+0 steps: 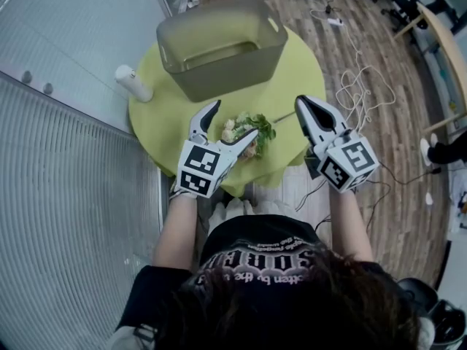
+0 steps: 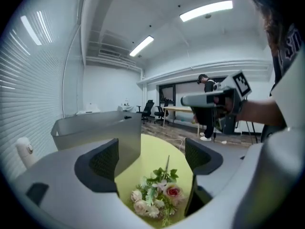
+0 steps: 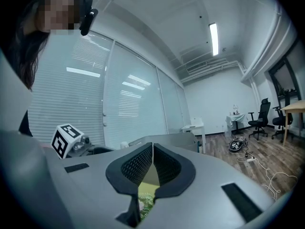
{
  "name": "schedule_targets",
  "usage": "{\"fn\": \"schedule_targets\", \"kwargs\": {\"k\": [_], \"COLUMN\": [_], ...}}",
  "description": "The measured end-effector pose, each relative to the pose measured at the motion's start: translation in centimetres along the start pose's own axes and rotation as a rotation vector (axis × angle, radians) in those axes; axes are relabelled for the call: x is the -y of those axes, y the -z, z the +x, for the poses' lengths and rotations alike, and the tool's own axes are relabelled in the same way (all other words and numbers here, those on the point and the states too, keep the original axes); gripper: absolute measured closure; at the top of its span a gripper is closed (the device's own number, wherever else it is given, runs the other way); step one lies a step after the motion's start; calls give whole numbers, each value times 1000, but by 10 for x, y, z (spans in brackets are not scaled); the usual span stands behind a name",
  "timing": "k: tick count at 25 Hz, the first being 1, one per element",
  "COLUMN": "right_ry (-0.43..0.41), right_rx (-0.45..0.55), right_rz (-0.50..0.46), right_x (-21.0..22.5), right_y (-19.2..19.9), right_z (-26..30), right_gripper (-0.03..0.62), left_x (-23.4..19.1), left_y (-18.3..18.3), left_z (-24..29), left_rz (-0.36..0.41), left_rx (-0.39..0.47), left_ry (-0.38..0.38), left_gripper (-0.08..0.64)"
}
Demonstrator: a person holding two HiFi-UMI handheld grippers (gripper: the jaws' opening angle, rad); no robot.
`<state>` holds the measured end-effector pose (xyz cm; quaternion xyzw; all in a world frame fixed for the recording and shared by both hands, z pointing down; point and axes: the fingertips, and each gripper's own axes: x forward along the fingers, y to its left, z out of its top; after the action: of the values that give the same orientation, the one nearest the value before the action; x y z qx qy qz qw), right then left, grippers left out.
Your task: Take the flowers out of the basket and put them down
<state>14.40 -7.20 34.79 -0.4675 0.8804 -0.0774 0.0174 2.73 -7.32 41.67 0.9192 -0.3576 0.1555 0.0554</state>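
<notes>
A small bunch of pink and cream flowers (image 1: 248, 131) with green leaves lies on the round yellow-green table (image 1: 288, 71), in front of the grey basket (image 1: 221, 47). My left gripper (image 1: 228, 121) hangs above the bunch, jaws wide apart, nothing between them; through it the flowers (image 2: 157, 197) lie on the tabletop below. My right gripper (image 1: 300, 104) is held to the right of the bunch, its jaws together with nothing in them. In the right gripper view the pads (image 3: 164, 165) touch at the tips (image 3: 152, 147), and a bit of foliage (image 3: 145, 204) shows under them.
A white cylinder (image 1: 133, 83) stands on the table's left edge beside the basket. A window wall with blinds runs along the left. Cables (image 1: 355, 86) lie on the wooden floor to the right, and a desk (image 1: 446, 46) stands at the far right.
</notes>
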Motion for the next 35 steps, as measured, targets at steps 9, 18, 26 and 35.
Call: {"fn": "schedule_targets", "kwargs": {"k": [9, 18, 26, 35], "right_ry": [-49, -65, -45, 2], "right_rx": [26, 44, 49, 87], "right_rz": [-14, -59, -86, -124], "right_x": [-16, -20, -18, -21], "right_y": [-11, -24, -30, -36], "right_z": [6, 10, 11, 8], "right_gripper": [560, 560, 561, 563], "left_x": [7, -4, -8, -25], "left_y": [-88, -100, -94, -82], "left_z": [-46, -63, -62, -70], "left_rz": [-12, -43, -84, -119], "left_rx": [226, 280, 260, 246], "left_ry": [-61, -173, -240, -341], "left_gripper": [304, 536, 557, 557]}}
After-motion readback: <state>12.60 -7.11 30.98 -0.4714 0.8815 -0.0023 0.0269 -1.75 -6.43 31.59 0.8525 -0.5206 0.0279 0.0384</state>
